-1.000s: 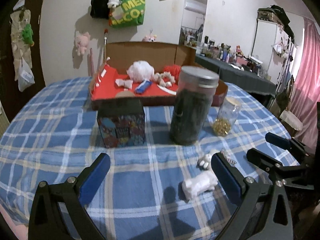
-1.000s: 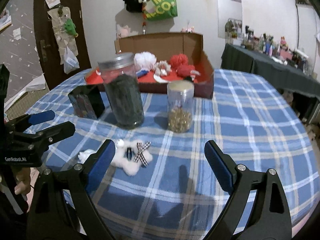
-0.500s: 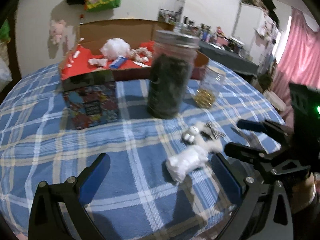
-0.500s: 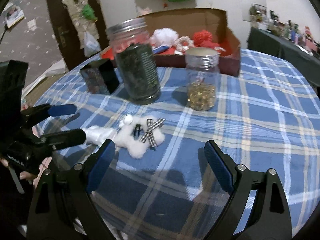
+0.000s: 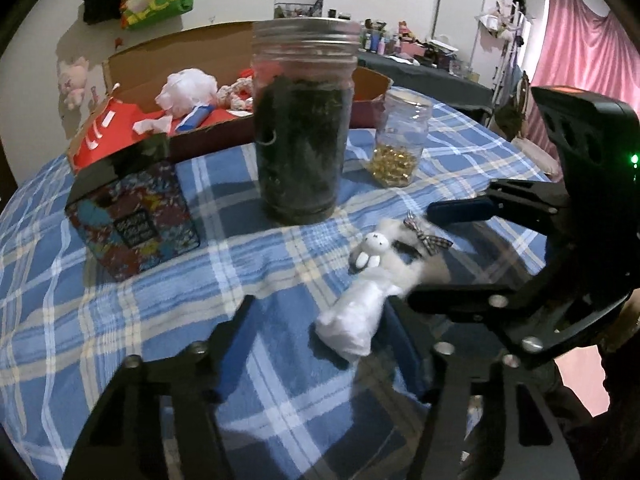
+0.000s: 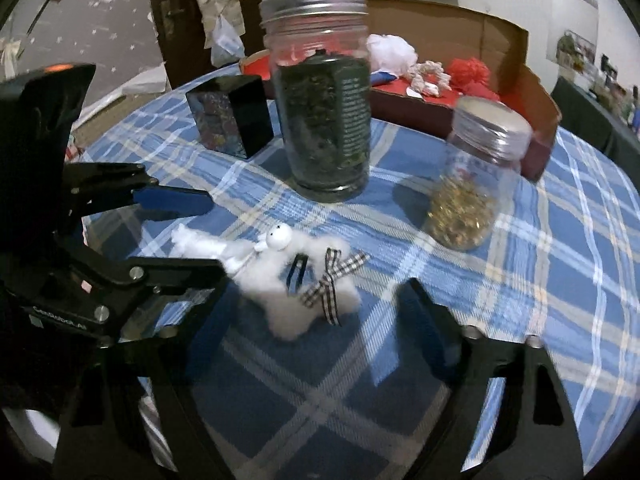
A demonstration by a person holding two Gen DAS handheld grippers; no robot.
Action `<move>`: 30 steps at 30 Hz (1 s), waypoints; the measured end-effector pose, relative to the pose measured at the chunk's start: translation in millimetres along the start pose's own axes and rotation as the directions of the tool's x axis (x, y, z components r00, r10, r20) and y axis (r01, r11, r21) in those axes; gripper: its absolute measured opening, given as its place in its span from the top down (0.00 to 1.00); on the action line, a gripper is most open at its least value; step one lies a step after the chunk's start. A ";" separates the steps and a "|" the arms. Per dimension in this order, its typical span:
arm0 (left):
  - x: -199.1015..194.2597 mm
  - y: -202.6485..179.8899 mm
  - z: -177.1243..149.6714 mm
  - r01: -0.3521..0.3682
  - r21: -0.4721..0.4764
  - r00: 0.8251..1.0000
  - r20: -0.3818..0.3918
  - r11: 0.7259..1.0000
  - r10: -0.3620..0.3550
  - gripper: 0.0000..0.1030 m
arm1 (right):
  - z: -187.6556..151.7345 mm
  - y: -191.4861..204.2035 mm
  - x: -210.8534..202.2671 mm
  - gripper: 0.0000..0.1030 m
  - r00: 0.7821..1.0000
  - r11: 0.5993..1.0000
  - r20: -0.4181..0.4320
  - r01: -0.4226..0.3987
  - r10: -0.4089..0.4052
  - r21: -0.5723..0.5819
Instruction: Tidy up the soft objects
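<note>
A white fluffy plush with a checked bow (image 6: 308, 284) lies on the blue plaid tablecloth, touching a small white soft roll (image 5: 356, 316). The plush also shows in the left wrist view (image 5: 384, 256). My left gripper (image 5: 320, 344) is open, low over the cloth, with the white roll between its fingers. My right gripper (image 6: 308, 320) is open and straddles the plush. Each gripper shows in the other's view, close on either side of the two soft things. A cardboard box with a red lining (image 5: 120, 132) at the back holds several soft items.
A tall jar of dark leaves (image 5: 304, 128) and a small jar of gold pieces (image 5: 400, 144) stand behind the plush. A black patterned box (image 5: 132, 216) stands to the left. The table edge lies just behind both grippers.
Both grippers have moved forward and down toward the white plush and roll, closing in from either side. The objects on the table have not moved. Both stay open.
</note>
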State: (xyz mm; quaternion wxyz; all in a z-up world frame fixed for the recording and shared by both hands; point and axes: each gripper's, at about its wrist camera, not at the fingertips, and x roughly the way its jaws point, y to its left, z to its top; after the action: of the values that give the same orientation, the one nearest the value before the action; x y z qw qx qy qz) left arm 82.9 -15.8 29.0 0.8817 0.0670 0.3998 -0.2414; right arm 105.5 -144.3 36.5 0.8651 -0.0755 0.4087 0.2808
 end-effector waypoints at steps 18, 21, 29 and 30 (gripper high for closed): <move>-11.4 0.9 17.3 0.076 -0.035 0.995 0.068 0.996 -0.073 0.87 | 1.6 -11.5 -19.7 0.87 0.991 0.988 0.114 -0.083 0.068 0.133; -11.8 1.7 17.7 0.063 -0.034 0.995 0.073 0.997 -0.061 0.87 | 2.0 -12.2 -19.5 0.87 0.992 0.988 0.115 -0.074 0.059 0.136; -6.9 18.8 8.9 0.004 -0.046 0.999 0.054 0.999 -0.001 0.85 | -5.9 -14.9 -18.3 0.85 0.995 0.987 0.096 -0.033 0.018 0.154; -6.2 19.4 7.6 -0.003 -0.048 0.998 0.057 0.999 0.006 0.84 | -6.5 -14.2 -18.1 0.85 0.995 0.988 0.096 -0.029 0.014 0.153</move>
State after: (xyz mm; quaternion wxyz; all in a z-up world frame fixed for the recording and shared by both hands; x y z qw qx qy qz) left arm 93.8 1.2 37.2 0.8946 0.0399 0.3800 -0.2316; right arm 99.8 -166.2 44.4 0.8837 0.0096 0.3885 0.2609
